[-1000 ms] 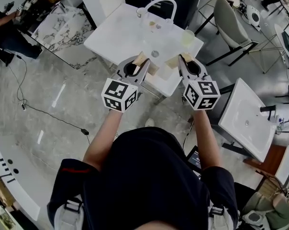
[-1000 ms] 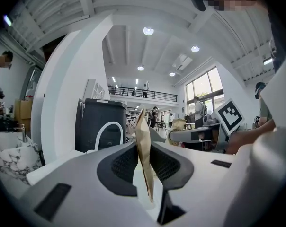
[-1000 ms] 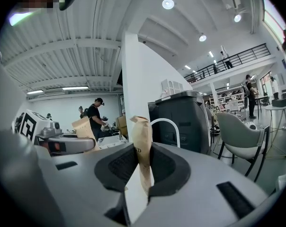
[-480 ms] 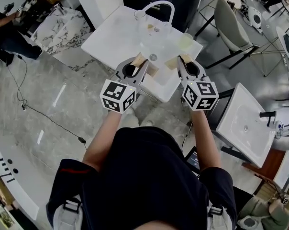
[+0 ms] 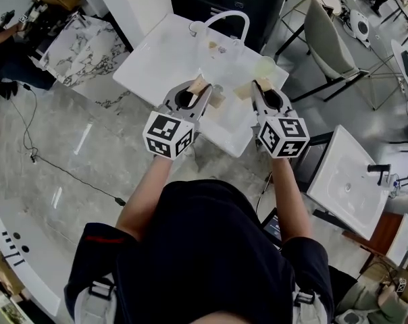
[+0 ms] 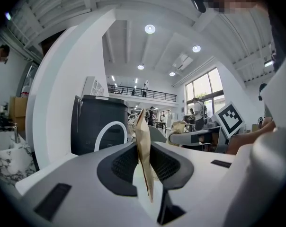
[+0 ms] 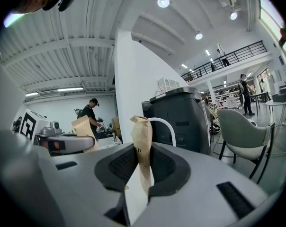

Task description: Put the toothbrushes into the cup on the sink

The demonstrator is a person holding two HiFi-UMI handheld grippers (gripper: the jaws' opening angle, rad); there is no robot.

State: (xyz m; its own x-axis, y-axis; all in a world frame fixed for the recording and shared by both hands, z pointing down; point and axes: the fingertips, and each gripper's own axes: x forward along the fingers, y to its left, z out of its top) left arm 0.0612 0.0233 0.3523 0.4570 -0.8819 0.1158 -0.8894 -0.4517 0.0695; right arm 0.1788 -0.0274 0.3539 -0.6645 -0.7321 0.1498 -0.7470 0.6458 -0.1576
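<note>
Left gripper (image 6: pixel 144 167) jaws narrow, pinching a flat tan paper-wrapped toothbrush (image 6: pixel 143 141) that stands up between them. Right gripper (image 7: pixel 142 174) likewise clamps a second wrapped toothbrush (image 7: pixel 142 141). Pale translucent cup (image 5: pixel 263 65) sits just beyond the right jaws on the white sink (image 5: pixel 157 59). Sleeves are probably light, crinkly and slippery, so hold low on the stiff handle.

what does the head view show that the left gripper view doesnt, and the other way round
Only the head view: the white sink from above, the cup by its far right corner, a second sink further right, the person's arms.
Only the left gripper view: a close look at the left gripper's jaws shut on a flat brown paper packet, and ceiling lights.
Both: the curved faucet, the black machine behind it, and the right gripper with a second packet.
</note>
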